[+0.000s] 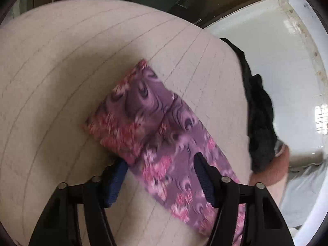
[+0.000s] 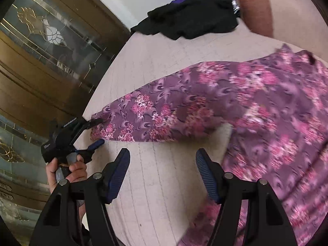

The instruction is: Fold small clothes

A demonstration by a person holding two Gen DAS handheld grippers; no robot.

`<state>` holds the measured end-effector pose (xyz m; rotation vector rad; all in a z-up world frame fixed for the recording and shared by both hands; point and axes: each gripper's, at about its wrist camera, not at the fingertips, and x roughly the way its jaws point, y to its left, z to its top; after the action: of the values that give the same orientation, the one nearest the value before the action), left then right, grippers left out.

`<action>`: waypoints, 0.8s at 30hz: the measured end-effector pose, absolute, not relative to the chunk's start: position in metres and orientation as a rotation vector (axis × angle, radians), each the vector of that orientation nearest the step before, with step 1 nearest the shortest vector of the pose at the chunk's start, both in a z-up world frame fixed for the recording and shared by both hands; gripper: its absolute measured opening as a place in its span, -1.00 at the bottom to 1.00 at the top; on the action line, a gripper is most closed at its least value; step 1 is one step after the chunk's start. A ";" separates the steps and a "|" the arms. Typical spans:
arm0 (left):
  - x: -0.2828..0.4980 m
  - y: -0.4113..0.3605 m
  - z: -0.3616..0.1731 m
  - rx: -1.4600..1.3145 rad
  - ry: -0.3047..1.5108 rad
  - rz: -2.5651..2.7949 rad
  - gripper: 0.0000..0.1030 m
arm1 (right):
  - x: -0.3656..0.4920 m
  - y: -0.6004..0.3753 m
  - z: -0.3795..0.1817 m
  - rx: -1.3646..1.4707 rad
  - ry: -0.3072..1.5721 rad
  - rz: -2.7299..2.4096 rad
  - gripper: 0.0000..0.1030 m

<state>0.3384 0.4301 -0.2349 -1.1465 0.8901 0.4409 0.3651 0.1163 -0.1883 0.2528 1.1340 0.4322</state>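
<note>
A purple garment with pink flowers (image 1: 155,127) lies on the pale checked table (image 1: 61,71); its far end is folded back on itself. It also shows in the right wrist view (image 2: 235,106), one narrow leg stretched left. My left gripper (image 1: 161,164) is open, its jaws astride the garment's strip near the fold. In the right wrist view the left gripper (image 2: 98,131) shows at the leg's end, jaws apart at the hem. My right gripper (image 2: 163,160) is open and empty above bare table, just below the leg.
A black garment (image 2: 190,18) lies crumpled at the table's far edge, also in the left wrist view (image 1: 260,123). A forearm (image 2: 254,6) is beside it. A dark wooden cabinet with glass doors (image 2: 47,47) stands past the table's left edge.
</note>
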 end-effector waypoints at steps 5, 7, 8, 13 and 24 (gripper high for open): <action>0.341 0.421 -0.208 -0.998 0.882 0.482 -0.82 | 0.370 0.104 -0.190 0.284 1.121 0.429 0.29; 0.337 0.400 -0.163 -0.822 0.759 0.459 -0.82 | 0.372 0.091 -0.187 0.312 1.112 0.425 0.29; 0.332 0.386 -0.142 -0.757 0.701 0.428 -0.82 | 0.372 0.086 -0.185 0.322 1.108 0.424 0.29; 0.293 0.297 -0.062 -0.563 0.522 0.112 -0.82 | 0.357 0.040 -0.157 0.389 1.037 0.447 0.29; 0.234 0.010 -0.085 0.142 0.575 -0.514 -0.82 | 0.298 -0.142 -0.156 0.655 0.921 0.375 0.29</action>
<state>0.2339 0.0102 -0.0854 0.1419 0.5753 -0.5143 0.2976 -0.1423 -0.1563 0.6547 0.9208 0.3752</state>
